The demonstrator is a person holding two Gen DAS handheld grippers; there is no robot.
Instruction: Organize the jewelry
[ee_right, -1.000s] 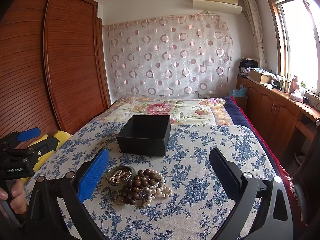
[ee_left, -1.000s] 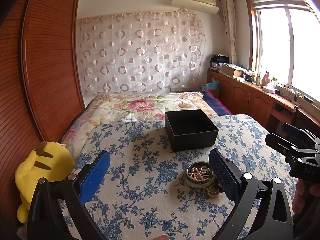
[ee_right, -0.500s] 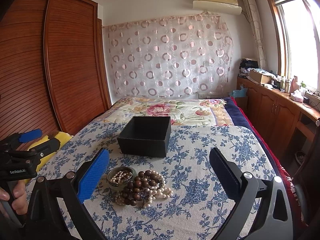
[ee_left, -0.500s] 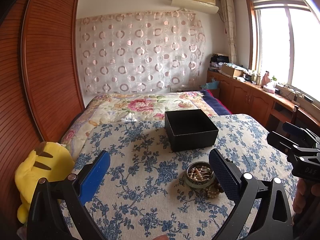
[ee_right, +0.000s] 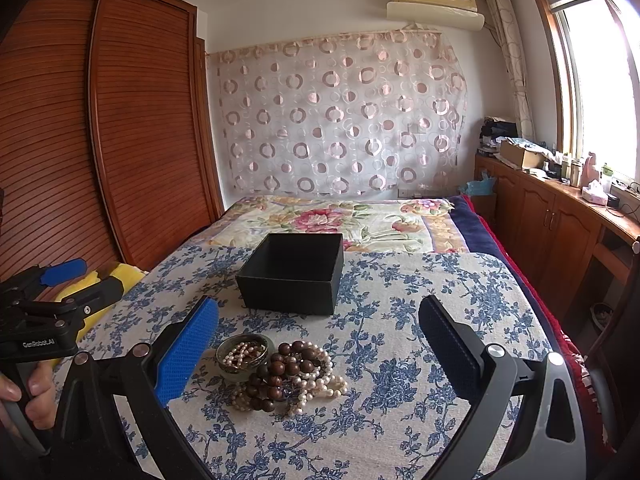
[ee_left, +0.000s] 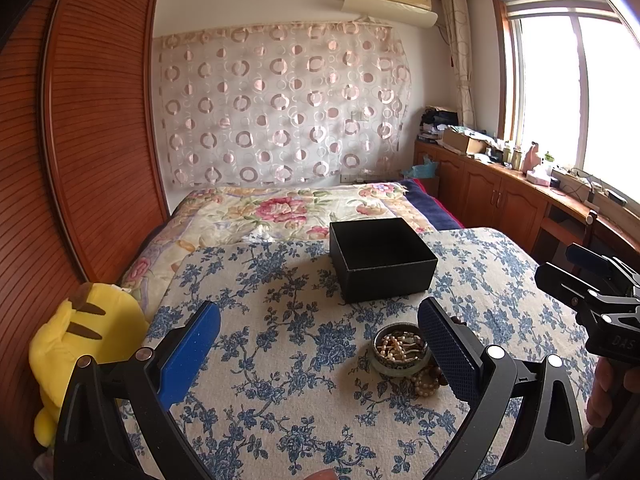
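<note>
An open black box (ee_left: 382, 264) (ee_right: 294, 274) stands on the blue-flowered cloth. In front of it sits a small round dish (ee_left: 400, 350) (ee_right: 242, 356) filled with pearls. A heap of brown wooden beads (ee_right: 286, 372) and pearl strands (ee_right: 320, 382) lies to the dish's right. My left gripper (ee_left: 320, 344) hangs open above the cloth, left of the dish, with nothing between its fingers. My right gripper (ee_right: 320, 340) is open too, held above and behind the bead heap. Each gripper shows at the edge of the other's view, with a hand on its handle.
A yellow plush toy (ee_left: 86, 344) lies at the bed's left edge beside a slatted wooden wardrobe (ee_left: 80, 140). A floral quilt (ee_left: 288, 212) covers the far half of the bed. Wooden cabinets (ee_right: 560, 220) with clutter line the right wall under the window.
Both grippers have drifted only slightly; the right gripper has crept a little nearer the jewelry. Nothing was taken hold of or let go.
</note>
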